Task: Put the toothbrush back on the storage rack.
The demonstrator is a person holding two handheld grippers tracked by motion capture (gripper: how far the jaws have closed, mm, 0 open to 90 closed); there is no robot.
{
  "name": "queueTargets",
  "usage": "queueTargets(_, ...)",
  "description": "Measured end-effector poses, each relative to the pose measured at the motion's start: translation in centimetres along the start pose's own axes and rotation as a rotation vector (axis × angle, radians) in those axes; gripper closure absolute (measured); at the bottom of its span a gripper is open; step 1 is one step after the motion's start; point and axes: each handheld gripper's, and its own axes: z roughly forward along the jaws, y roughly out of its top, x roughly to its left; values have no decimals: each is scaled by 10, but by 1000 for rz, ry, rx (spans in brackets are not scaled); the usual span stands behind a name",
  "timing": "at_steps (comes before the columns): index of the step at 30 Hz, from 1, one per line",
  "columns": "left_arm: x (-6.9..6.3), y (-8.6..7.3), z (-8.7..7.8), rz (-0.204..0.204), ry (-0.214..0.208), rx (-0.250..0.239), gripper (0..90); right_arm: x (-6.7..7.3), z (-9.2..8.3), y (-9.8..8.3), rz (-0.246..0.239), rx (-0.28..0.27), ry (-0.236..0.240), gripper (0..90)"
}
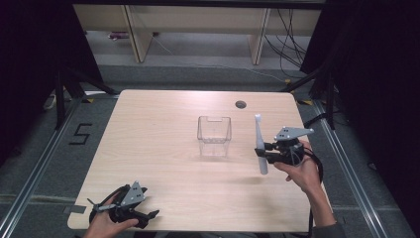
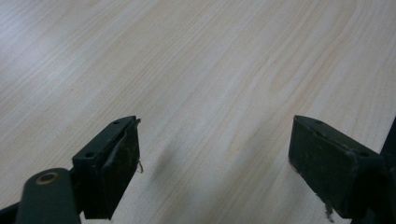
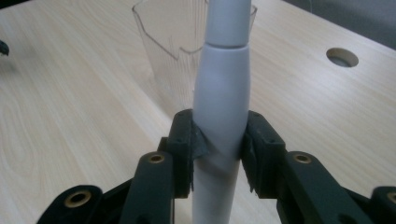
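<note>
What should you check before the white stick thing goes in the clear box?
1. Grip on the toothbrush: ok. The right gripper is shut on its thick handle, with a jaw pressed on each side.
2. Toothbrush upright: ok. It stands nearly straight up in the high view.
3. Clear box ready: ok. It stands upright on the table with its open top up.
4. Toothbrush over the box: not ok. It is to the right of the box and has to move across first.
5. Left gripper out of the way: ok. It is open near the table's front edge, far from the box.
6. Anything already in the box: cannot tell for sure, though it looks empty.
</note>
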Motion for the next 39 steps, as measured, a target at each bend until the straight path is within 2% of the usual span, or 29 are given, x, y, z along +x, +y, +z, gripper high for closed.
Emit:
queueTargets(7,1,0,0,-2,0,10,160,-2,7,10,2,-8,8,672)
queueTargets(8,0,0,0,-2,4,13,161,-4,8,12,-23,-19,3,672)
queueTargets(10,2,0,-1,8,5,16,161,-3,10,17,-2,-17,16,672)
queueTargets(13,1,0,-1,3,7,13,161,-4,12,20,-21,-29,7,672)
queueTargets(14,2,0,-1,6,3,14,160,-3,13,22,7,-28,17,672)
queueTargets(18,2,0,-1,22,5,17,161,-4,17,27,0,-32,15,672)
queueTargets(22,2,0,-1,22,6,17,161,-4,17,32,-13,-35,11,672)
queueTargets(24,2,0,-1,15,2,12,161,-4,18,35,-6,-41,14,672)
queueTargets(25,2,0,-1,16,3,13,161,-5,19,36,-11,-64,10,672)
queueTargets(33,3,0,-2,22,6,18,161,-6,21,46,7,-79,9,672)
queueTargets(34,2,0,-1,18,6,15,161,-8,21,47,-16,-89,4,672)
queueTargets(36,2,0,-1,24,6,19,161,-7,22,50,8,-92,23,672)
queueTargets(37,2,0,-1,19,4,12,161,-8,22,51,-16,-97,11,672)
queueTargets(39,2,0,-1,19,5,13,161,-6,22,52,-4,-91,12,672)
